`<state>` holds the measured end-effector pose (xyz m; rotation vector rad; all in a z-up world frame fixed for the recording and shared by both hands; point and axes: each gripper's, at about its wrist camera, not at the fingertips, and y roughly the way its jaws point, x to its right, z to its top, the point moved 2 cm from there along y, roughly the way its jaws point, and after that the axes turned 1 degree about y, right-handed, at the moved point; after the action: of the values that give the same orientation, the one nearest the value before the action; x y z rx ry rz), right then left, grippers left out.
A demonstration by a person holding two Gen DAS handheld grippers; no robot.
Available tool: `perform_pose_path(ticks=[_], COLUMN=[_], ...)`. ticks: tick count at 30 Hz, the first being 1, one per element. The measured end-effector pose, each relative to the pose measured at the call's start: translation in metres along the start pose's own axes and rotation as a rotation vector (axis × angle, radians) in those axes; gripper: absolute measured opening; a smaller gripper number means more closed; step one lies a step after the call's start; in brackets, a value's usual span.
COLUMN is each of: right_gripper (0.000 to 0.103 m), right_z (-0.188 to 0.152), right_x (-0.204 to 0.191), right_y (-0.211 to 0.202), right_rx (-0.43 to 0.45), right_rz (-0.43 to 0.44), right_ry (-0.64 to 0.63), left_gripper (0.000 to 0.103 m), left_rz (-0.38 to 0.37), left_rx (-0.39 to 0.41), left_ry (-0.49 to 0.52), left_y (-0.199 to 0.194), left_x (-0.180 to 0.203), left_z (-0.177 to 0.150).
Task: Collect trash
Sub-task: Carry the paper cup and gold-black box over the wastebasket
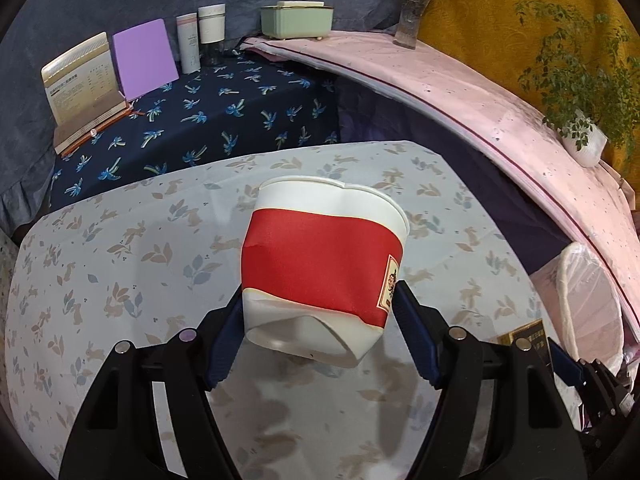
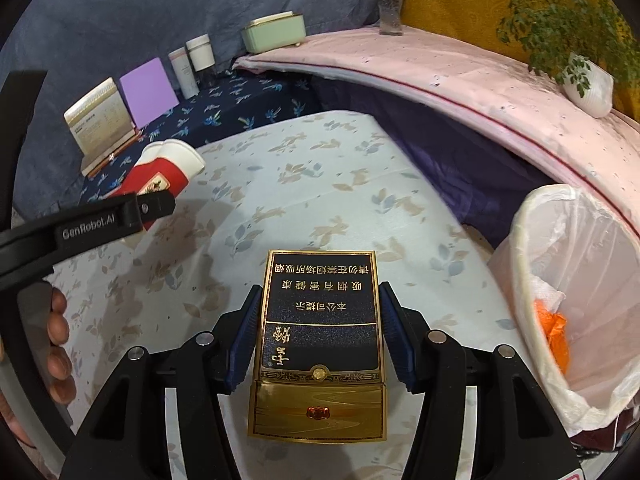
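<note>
My left gripper [image 1: 320,312] is shut on a dented red-and-white paper cup [image 1: 324,264], held clear above the floral tablecloth [image 1: 120,280]. The same cup [image 2: 164,172] shows at the left of the right wrist view, with the left gripper's finger [image 2: 152,206] across it. My right gripper [image 2: 320,328] is shut on a black-and-gold cigarette box [image 2: 320,344], its blue pads [image 2: 246,340] pressing both long sides. A white bin with a plastic liner [image 2: 580,292] stands to the right, holding orange trash [image 2: 554,332] and paper. In the left wrist view the bin [image 1: 592,300] is at the right edge.
Behind the table a dark blue palm-print cloth [image 1: 200,120] carries a book stand, a purple card [image 1: 144,60], two bottles and a green box [image 1: 296,20]. A pink-covered ledge [image 1: 480,100] with a vase and a potted plant [image 1: 580,136] curves along the right. A hand [image 2: 60,344] grips the left tool.
</note>
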<state>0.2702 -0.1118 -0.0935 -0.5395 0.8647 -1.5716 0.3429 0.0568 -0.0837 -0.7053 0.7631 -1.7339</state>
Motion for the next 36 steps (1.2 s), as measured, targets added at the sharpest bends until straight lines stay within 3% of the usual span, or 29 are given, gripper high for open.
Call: perform_pose_path(ticks=[16,36], right_gripper=[0.054,0.055], right_z=[0.009,-0.009], right_x=[0.07,0.18], right_y=[-0.068,-0.124], right_rx=[0.101,0.16], right_rz=[-0.046,-0.136], right_ry=[0.087,0.204], left_gripper=[0.068,0.068], left_rz=[-0.069,-0.169], left_rx=[0.02,0.009], left_ry=[0.073,0.215], left_y=[-0.036,-0.052], left_x=[0.092,0.224], left_z=[-0.008,-0.029])
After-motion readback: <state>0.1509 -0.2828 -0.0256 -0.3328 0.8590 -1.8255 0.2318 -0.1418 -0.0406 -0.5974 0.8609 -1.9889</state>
